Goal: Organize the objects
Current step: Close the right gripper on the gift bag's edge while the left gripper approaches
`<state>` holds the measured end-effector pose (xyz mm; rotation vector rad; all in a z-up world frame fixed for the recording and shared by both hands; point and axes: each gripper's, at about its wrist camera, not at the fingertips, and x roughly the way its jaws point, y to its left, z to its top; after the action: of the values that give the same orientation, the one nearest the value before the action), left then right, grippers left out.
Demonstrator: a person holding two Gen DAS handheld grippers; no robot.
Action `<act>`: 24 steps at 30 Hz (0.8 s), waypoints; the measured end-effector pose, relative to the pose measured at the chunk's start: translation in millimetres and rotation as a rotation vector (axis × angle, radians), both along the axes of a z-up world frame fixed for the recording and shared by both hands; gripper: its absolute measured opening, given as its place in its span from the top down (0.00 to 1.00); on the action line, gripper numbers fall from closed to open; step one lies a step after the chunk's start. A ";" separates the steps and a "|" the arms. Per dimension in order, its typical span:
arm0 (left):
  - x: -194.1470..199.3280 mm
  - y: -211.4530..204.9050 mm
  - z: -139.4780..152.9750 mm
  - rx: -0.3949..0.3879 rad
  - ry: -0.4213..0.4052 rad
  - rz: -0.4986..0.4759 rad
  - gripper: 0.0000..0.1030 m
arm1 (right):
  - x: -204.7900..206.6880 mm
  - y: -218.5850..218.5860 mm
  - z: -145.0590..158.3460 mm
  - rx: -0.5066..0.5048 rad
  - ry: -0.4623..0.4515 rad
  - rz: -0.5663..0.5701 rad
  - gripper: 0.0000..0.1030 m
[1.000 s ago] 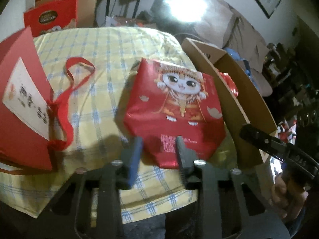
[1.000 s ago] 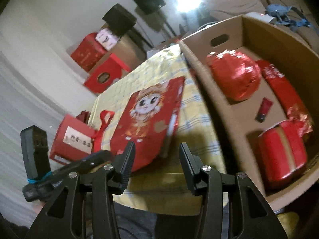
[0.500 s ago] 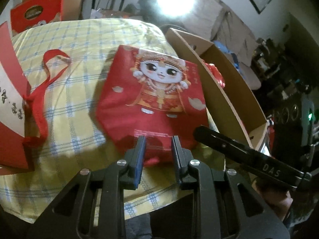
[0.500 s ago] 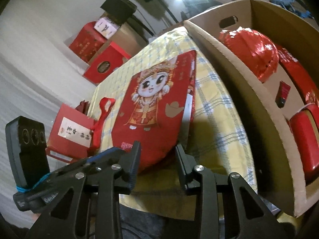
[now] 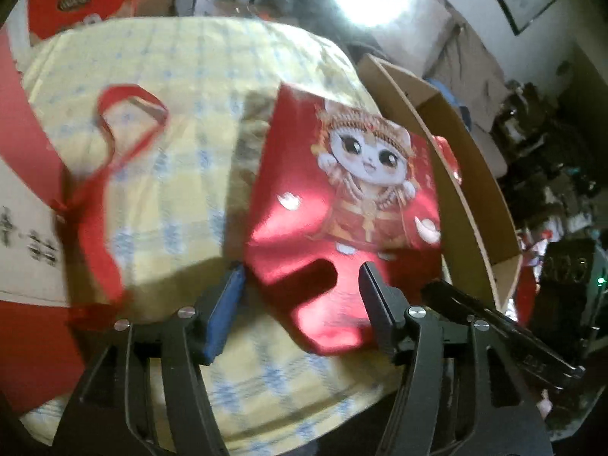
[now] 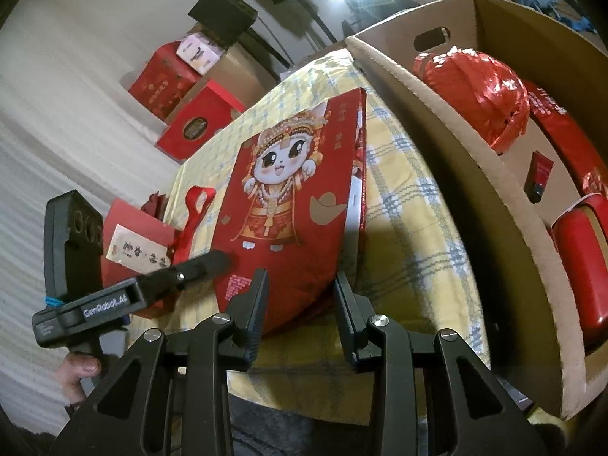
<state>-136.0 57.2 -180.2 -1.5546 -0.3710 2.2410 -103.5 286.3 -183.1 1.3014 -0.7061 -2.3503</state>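
Left gripper [image 5: 300,285] jaws just opened off glossy pouch [image 5: 342,209].

The cat-print packet [image 6: 292,193] lies flat on the checked tablecloth [image 6: 414,205], its near end at the table's front edge. To its right stands the cardboard box [image 6: 475,144] — inside it, a foil-wrapped ball [image 6: 475,91] at the far end and a small tube [image 6: 537,176] nearer. Left of the packet lies a gift bag [image 6: 136,243], its ribbon handle [image 5: 125,129] spread on the cloth. More boxes [image 6: 197,121] stand behind the table.
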 end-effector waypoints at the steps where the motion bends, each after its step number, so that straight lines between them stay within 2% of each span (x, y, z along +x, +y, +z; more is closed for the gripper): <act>1: 0.9 2.8 0.8 -0.011 0.011 0.004 0.43 | -0.3 0.6 -0.8 -0.005 0.000 -0.003 0.68; 4: 3.2 7.8 3.8 -0.002 0.014 -0.009 0.43 | -0.4 2.3 -2.2 -0.014 0.002 -0.009 0.74; 9: 9.2 4.7 18.5 0.042 0.039 -0.020 0.43 | -1.9 3.3 -2.4 -0.014 -0.006 -0.008 0.74; 11: 10.7 5.3 23.6 0.057 0.046 -0.026 0.43 | -1.8 4.1 -2.4 -0.024 -0.007 -0.012 0.70; 13: 11.0 7.8 28.2 0.060 0.055 -0.036 0.43 | -2.3 4.5 -2.9 -0.047 -0.012 -0.014 0.61; 18: 13.2 16.1 32.3 0.042 0.076 -0.036 0.43 | -0.9 5.2 -1.3 -0.060 0.000 -0.025 0.60; 20: 12.9 17.0 31.1 0.034 0.075 -0.042 0.43 | -0.9 6.7 -1.9 -0.069 0.002 -0.023 0.68; 21: 12.6 16.3 29.8 0.028 0.071 -0.040 0.43 | -1.1 6.7 -1.9 -0.070 0.000 -0.022 0.80; 22: 11.2 14.1 27.7 0.034 0.059 -0.030 0.43 | -1.1 8.0 -1.7 -0.074 0.001 -0.026 0.88; 24: 10.0 9.3 22.5 0.078 0.031 -0.019 0.43 | 0.7 13.1 -0.1 -0.105 0.017 -0.042 0.93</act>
<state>-126.0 66.5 -157.7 -1.4760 -0.4278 2.2067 -102.9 299.4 -183.2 1.2323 -0.8476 -2.3198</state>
